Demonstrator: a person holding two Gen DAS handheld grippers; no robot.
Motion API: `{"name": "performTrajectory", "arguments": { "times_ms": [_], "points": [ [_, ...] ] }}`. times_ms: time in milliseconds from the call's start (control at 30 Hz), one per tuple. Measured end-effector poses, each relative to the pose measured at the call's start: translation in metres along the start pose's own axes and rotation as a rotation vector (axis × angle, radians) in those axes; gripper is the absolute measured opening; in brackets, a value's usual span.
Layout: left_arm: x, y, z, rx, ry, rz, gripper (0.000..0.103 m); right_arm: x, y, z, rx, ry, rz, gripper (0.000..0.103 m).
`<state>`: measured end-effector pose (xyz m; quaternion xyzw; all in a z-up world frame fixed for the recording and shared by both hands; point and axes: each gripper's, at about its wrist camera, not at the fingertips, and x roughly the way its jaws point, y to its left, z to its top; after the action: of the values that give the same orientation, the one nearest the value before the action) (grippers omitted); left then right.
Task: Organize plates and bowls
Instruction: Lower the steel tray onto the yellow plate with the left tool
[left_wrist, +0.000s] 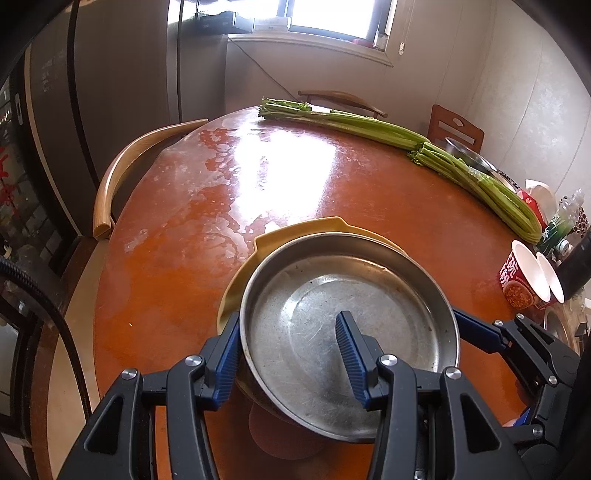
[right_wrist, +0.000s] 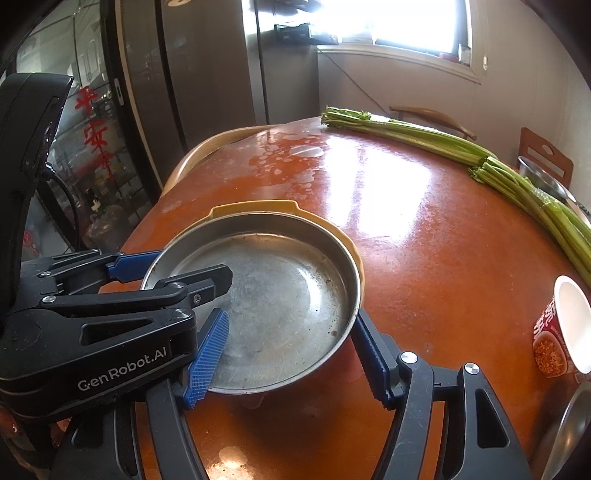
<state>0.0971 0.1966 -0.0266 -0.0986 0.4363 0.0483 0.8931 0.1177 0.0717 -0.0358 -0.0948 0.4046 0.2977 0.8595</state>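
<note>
A scratched steel plate (left_wrist: 332, 295) (right_wrist: 280, 288) hangs tilted just above the round red table (left_wrist: 177, 258) (right_wrist: 424, 258). Its far edge lies over a yellow plate (left_wrist: 303, 227) (right_wrist: 255, 206) resting on the table. My left gripper (left_wrist: 290, 321) is shut on the plate's left rim, with one finger inside and one outside; the right wrist view shows it too (right_wrist: 192, 264). My right gripper (right_wrist: 291, 317) is shut on the near right rim, left pad over the inside and right finger (left_wrist: 476, 328) against the outer wall.
Long celery stalks (left_wrist: 388, 129) (right_wrist: 443, 144) lie along the table's far right. Red instant-noodle cups (left_wrist: 528, 277) (right_wrist: 561, 332) stand at the right edge, near a steel bowl (left_wrist: 469, 155) (right_wrist: 543, 177). Wooden chairs (left_wrist: 122, 173) surround the table, and a fridge (right_wrist: 192, 92) stands behind.
</note>
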Motion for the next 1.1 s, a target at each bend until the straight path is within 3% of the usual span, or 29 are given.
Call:
{"name": "performTrajectory", "arguments": {
  "times_ms": [800,1100],
  "points": [
    [-0.018,0.013,0.004,-0.029,-0.038,-0.027,0.05,0.008,-0.004,0.001,0.028,-0.024,-0.039,0.07],
    [-0.031,0.03,0.002,-0.068,-0.057,0.004,0.05,-0.003,-0.009,0.0,0.06,-0.057,-0.037,0.07]
  ]
}}
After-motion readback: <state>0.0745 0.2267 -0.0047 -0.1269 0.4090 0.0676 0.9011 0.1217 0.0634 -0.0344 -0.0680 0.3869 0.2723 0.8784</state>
